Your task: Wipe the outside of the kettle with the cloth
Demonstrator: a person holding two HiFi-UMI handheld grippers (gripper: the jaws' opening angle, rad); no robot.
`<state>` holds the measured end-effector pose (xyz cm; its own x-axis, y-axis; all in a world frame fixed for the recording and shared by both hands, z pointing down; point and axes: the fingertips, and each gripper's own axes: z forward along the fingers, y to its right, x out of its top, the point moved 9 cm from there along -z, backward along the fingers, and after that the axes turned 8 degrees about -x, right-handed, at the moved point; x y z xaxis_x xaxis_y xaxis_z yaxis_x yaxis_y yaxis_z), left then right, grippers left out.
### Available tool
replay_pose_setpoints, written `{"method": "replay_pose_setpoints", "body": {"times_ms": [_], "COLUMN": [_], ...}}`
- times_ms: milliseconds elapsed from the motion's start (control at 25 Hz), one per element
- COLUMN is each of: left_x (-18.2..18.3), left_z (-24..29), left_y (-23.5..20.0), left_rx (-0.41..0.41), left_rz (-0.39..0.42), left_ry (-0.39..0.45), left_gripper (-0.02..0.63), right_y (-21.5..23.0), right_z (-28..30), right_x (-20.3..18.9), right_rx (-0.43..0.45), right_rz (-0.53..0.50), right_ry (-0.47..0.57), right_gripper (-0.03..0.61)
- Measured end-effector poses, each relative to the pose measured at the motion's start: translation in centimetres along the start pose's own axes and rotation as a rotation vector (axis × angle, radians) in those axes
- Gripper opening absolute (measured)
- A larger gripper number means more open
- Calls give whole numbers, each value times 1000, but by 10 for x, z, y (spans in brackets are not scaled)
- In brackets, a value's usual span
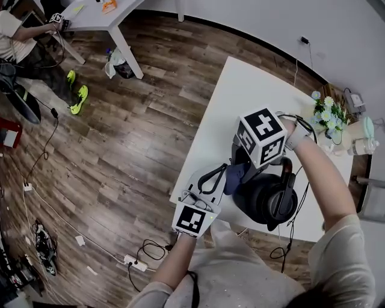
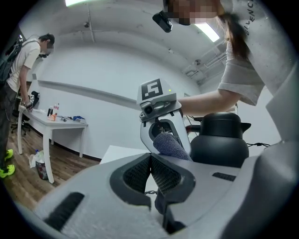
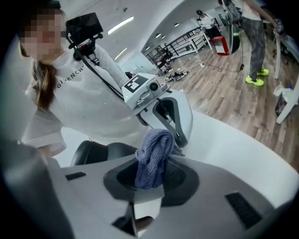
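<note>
A black kettle (image 1: pixel 264 198) stands at the near edge of the white table (image 1: pixel 240 96). My right gripper (image 3: pixel 150 179) is shut on a bunched blue cloth (image 3: pixel 152 158), which hangs just left of the kettle (image 2: pixel 219 140) in the head view. The cloth (image 1: pixel 234 177) sits between the two grippers, beside the kettle's side. My left gripper (image 2: pixel 150 163) points at the right gripper from close by; its jaws are together with nothing between them. In the head view the left gripper (image 1: pixel 221 175) is at the table's near-left edge, and the right gripper (image 1: pixel 242 169) lies under its marker cube.
A vase of flowers (image 1: pixel 328 115) and a pale mug (image 1: pixel 364 137) stand at the table's right end. Cables trail off the kettle and over the wooden floor (image 1: pixel 138 246). A second white table (image 1: pixel 105 15) and a person (image 1: pixel 21 45) are far to the left.
</note>
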<state>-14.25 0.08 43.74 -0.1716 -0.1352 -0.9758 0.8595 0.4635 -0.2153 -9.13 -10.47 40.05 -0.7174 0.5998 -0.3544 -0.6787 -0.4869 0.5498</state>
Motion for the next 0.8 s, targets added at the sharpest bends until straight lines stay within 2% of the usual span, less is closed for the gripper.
{"method": "replay_pose_setpoints", "body": {"times_ms": [80,200,360,440,560,640,720,800], "left_x": [-9,-21,-25,-7,30,57,89,120], "left_z": [0,-1,-5,-11,-13,-4,7,16], "left_y": [-2,-4,-10,-12,-16,-18,-13,-2], "left_rx": [-31,-24,18,69,93,57,-4,-74], "left_rz": [7,-10,-50,-72,-33,34,78,87], "left_ry": [-14,-42,-39,10,84,141,198,258], "left_gripper": [6,6,6,6,6,6,6,6], "right_y": [8,16,23,17,-13,-41,-73,-107], "right_z": [8,19,20,-1,-46,-75,-102,-121], "right_x": [-4,-9,-14,-12,-8,-4,1,2], "right_rx": [33,27,-71,-163,-325,-434,-562,-743], "right_rz": [22,27,-22,-44,-80,-122,-162,-191], "right_ry": [-1,2,8,58,209,284,311,359], "right_gripper": [72,72,72,72,72,72,72,72]}}
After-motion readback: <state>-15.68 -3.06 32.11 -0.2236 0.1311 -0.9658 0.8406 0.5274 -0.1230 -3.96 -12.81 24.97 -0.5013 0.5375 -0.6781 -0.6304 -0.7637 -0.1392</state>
